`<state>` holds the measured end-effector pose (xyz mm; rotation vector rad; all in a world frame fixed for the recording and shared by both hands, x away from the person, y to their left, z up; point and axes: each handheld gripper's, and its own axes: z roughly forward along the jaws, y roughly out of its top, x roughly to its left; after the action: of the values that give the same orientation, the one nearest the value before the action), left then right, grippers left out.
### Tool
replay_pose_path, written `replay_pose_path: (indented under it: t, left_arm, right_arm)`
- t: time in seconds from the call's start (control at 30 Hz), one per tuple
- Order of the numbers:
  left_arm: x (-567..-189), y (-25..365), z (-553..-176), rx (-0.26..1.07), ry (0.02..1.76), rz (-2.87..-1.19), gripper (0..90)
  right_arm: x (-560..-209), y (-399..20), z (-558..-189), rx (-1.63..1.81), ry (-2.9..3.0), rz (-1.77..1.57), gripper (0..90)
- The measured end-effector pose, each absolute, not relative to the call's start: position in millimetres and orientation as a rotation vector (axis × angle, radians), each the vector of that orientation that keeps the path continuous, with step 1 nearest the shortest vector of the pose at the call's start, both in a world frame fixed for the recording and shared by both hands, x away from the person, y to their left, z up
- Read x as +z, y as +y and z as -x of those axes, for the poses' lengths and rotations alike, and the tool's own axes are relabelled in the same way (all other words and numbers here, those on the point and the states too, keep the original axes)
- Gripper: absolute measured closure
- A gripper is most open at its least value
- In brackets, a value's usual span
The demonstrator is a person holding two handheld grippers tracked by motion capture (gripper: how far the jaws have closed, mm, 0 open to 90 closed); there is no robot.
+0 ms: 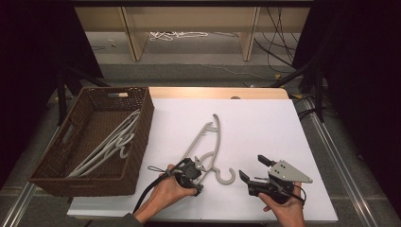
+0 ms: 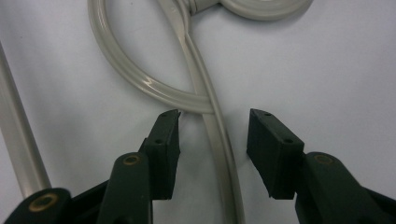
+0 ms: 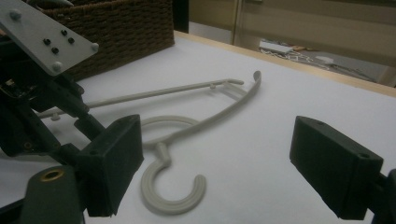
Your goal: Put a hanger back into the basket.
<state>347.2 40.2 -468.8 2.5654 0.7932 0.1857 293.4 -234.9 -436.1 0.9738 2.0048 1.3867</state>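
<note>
A white table (image 1: 265,127) fills the centre of the high view, with a brown wicker basket (image 1: 137,156) at its left edge holding several pale grey hangers (image 1: 111,142). One more grey plastic hanger (image 1: 208,146) lies flat on the table just right of the basket, its hook (image 1: 227,176) curled toward the person.

The step in hand looks like picking up this loose hanger, probably to join the others in the basket. The left gripper (image 1: 193,171) sits low over the hanger's arm near the neck; in the left gripper view (image 2: 214,133) its jaws stand moderately open on either side of the thin bar (image 2: 219,140), holding nothing yet. The next move likely calls for closing squarely on that bar (it is slim and smooth, so it could slip or swing), then lifting it left over the basket's near wall.

The right gripper (image 1: 251,168) rests on the table just right of the hook, jaws wide apart and empty. Nothing lies between hanger and basket, though the hangers already inside could snag a new one.
</note>
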Motion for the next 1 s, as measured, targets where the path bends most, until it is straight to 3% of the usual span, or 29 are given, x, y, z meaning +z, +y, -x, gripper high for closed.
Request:
replay_pose_path:
  t: [0.27,0.4,0.73,1.0]
  left_arm:
    - [-467.7,40.6,-359.5,0.111,0.823,-2.575,63.2]
    - [-467.1,44.8,-365.4,0.101,0.788,-2.593,75.0]
    - [-464.8,42.9,-371.6,0.070,0.721,-2.657,79.4]
    - [-462.9,34.7,-372.7,0.073,0.785,-2.700,77.6]
  right_arm:
    - [-436.9,-232.9,-293.9,1.383,2.015,-0.971,18.5]
    - [-436.6,-232.5,-293.5,1.382,2.021,-0.978,18.7]
    - [-436.7,-232.7,-293.9,1.384,2.022,-0.977,18.7]
    - [-436.9,-231.3,-294.5,1.395,2.021,-0.972,18.8]
